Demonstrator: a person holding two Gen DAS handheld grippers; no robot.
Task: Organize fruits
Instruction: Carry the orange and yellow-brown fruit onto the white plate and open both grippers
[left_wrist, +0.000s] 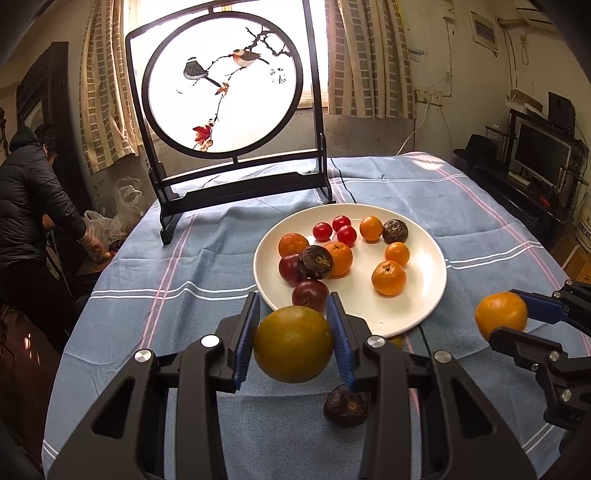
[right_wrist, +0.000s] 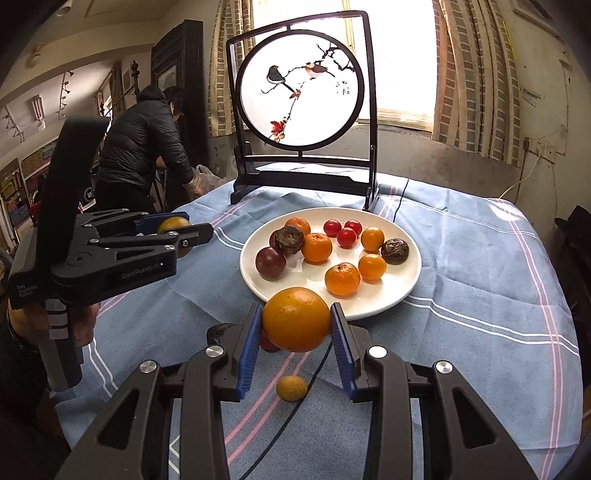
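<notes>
A: Where are the oranges?
B: A greenish-yellow orange (left_wrist: 293, 344) sits clamped between the blue pads of the left gripper (left_wrist: 293, 341), above the blue striped tablecloth (left_wrist: 147, 258), just short of the white plate (left_wrist: 424, 254). A brighter orange (right_wrist: 296, 319) is pinched the same way in the right gripper (right_wrist: 295, 325), at the plate's near rim.
A: What is hard to see?
B: A dark wrinkled fruit (left_wrist: 346, 405) lies half behind the left gripper's finger. A small yellow fruit (right_wrist: 291, 387) lies on the cloth beneath the right gripper; a reddish one behind the orange is mostly hidden.
</notes>
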